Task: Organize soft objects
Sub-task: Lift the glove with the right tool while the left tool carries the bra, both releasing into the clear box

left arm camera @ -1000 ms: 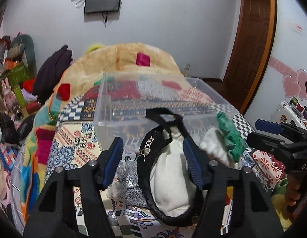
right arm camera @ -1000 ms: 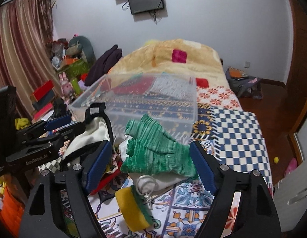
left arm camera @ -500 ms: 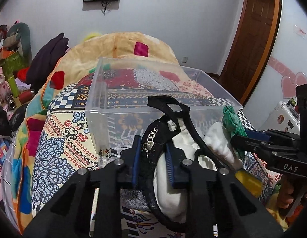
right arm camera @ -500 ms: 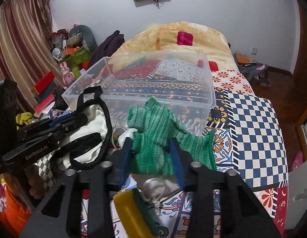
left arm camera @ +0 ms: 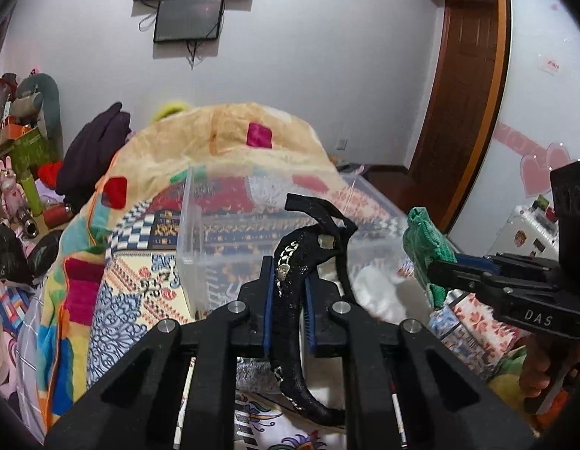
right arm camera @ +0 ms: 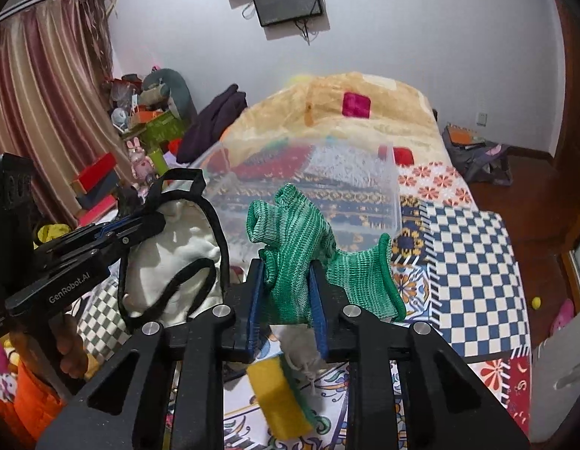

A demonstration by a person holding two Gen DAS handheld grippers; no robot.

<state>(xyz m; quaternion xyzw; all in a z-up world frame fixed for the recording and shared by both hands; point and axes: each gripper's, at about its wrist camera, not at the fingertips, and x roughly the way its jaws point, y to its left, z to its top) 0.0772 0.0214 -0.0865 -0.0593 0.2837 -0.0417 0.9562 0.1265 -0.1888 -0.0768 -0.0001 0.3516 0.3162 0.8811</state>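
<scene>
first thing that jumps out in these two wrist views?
Both grippers are shut on fabric in front of the clear plastic bin on the patterned bed. The right gripper pinches a bright green knit glove, held up near the bin's front wall. The left gripper clamps the black trim of a white bag, which hangs to the glove's left.

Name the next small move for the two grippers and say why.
Probably carry both forward over the clear bin: the right gripper is shut on the green glove, the left gripper on the black-trimmed bag, both lifted short of it.
</scene>
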